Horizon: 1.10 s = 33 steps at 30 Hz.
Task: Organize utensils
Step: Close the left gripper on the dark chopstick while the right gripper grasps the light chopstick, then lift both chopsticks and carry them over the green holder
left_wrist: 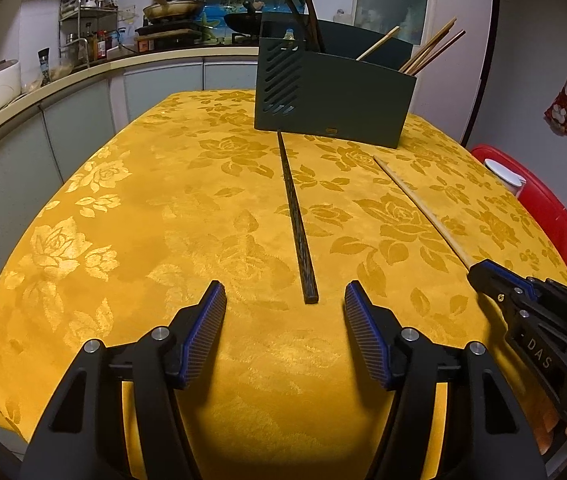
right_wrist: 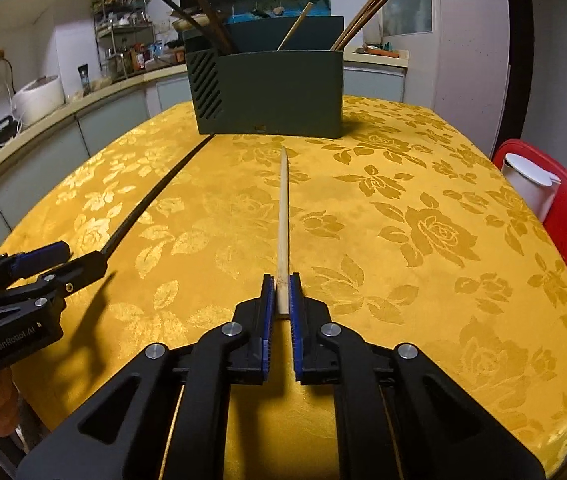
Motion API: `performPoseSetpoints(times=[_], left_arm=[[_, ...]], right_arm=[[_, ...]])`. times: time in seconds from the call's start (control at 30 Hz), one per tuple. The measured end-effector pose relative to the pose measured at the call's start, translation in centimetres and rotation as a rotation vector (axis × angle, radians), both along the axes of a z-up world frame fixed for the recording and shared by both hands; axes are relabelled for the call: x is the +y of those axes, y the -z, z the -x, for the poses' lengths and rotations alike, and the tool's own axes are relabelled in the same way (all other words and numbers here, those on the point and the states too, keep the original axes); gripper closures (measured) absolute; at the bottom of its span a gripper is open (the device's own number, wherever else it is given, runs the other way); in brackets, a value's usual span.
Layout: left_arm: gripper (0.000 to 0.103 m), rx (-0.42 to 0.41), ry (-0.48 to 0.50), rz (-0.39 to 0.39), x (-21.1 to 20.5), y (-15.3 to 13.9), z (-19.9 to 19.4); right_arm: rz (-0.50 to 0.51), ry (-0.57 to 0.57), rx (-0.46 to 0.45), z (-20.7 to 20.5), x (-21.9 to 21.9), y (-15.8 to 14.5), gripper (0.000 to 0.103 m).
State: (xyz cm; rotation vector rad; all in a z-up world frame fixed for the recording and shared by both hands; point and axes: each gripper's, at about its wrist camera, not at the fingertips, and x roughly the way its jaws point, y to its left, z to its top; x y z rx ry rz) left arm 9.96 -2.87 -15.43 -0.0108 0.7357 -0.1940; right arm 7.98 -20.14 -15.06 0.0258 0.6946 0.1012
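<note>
Two chopsticks lie loose on the yellow tablecloth, both pointing toward the dark green holder at the far edge. Each looks light, stiff and thin, probably prone to roll or pivot if pinched off-centre; the thick near end seems the surest place to hold.

The right gripper has its jaws closed on the near end of the pale wooden chopstick, whose tip points at the holder's middle. The left gripper is spread wide, holding nothing; the dark chopstick ends between its fingers, touching neither pad, nearer the right pad. Its far tip almost reaches the holder's base.
</note>
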Motion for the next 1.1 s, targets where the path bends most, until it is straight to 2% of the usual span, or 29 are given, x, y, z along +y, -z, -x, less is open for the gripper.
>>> performPoseSetpoints(times=[0.1, 0.27, 0.43, 0.6, 0.9, 1.1], left_arm=[[0.049, -0.004, -0.004, -0.003, -0.2, 0.0, -0.4], [0.056, -0.036, -0.013, -0.047, -1.1, 0.3, -0.7], [0.065, -0.069, -0.008, -0.077, -1.4, 0.6, -0.4], [0.095, -0.078, 0.01, -0.094, -1.7, 0.5, -0.4], [0.096, -0.051, 0.028, -0.074, -0.8, 0.0, -0.2], [0.096, -0.083, 0.031, -0.099, -0.6, -2.0, 0.6]], right_arm=[[-0.015, 0.002, -0.011, -0.1, 0.0, 0.1, 0.092], [-0.022, -0.01, -0.048, 0.2, 0.5, 0.3, 0.081], [-0.005, 0.001, -0.072, 0.4, 0.8, 0.5, 0.08], [-0.004, 0.009, -0.07, 0.3, 0.9, 0.5, 0.081], [0.022, -0.001, -0.055, 0.2, 0.8, 0.3, 0.095], [0.017, -0.031, -0.03, 0.7, 0.9, -0.6, 0.096]])
